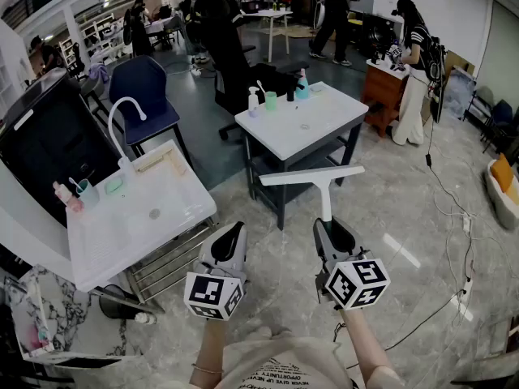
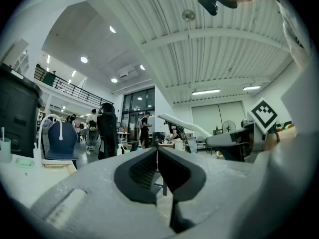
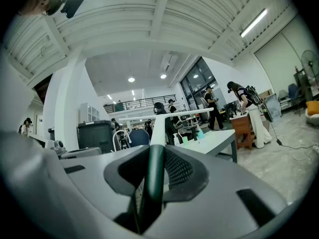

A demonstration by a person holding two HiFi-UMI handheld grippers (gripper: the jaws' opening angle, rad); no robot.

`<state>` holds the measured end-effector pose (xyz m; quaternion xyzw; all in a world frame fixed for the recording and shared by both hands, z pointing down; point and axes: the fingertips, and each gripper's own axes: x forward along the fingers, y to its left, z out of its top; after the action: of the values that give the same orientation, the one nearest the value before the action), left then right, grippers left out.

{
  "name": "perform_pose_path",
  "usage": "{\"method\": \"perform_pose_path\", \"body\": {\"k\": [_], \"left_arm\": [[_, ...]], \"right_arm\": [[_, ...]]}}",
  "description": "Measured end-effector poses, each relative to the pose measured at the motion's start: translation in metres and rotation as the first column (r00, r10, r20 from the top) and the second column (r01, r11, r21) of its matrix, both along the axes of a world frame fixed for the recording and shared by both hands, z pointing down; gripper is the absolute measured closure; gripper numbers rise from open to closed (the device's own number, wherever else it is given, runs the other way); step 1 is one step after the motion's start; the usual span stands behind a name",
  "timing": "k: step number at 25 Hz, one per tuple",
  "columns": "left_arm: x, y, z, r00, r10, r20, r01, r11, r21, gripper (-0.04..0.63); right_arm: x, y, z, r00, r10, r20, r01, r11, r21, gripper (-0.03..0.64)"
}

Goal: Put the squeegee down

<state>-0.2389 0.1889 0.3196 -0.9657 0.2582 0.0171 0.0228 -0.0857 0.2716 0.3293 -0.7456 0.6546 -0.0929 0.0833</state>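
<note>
White squeegee was clamped at its dark handle end between the jaws of the right gripper, pads pressed on it. Its long axis ran level and straight ahead out of the jaws. The blade sat crosswise at the far end, in the air over the floor, just short of the white table. Left gripper sat beside, jaws together, empty. Judgement: the right does the set-down; table ahead, sink counter to the left.
</note>
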Motion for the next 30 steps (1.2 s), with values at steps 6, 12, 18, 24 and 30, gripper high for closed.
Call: {"method": "perform_pose_path", "body": {"k": [6,12,18,24,30], "left_arm": [[0.007,0.004,0.004,1.000,0.001,0.002,-0.001,1.000,-0.002,0.572],[0.016,0.011,0.005,1.000,0.000,-0.001,0.000,1.000,-0.002,0.572],[0.025,0.013,0.011,1.000,-0.004,0.011,0.004,1.000,-0.006,0.572],[0.042,-0.007,0.016,1.000,-0.012,0.004,0.012,1.000,-0.024,0.572],[0.081,-0.039,0.020,1.000,0.007,0.010,-0.006,1.000,-0.027,0.572]], "right_arm": [[0.009,0.004,0.004,1.000,0.002,0.016,-0.002,1.000,0.007,0.522],[0.017,0.013,0.007,1.000,-0.010,0.015,0.010,1.000,0.011,0.522],[0.027,0.010,0.011,0.999,-0.018,0.029,0.017,1.000,0.013,0.522],[0.039,-0.007,0.018,0.999,-0.032,0.033,0.032,0.999,0.004,0.522],[0.074,-0.039,0.025,0.999,-0.026,0.040,0.026,1.000,-0.004,0.522]]}}
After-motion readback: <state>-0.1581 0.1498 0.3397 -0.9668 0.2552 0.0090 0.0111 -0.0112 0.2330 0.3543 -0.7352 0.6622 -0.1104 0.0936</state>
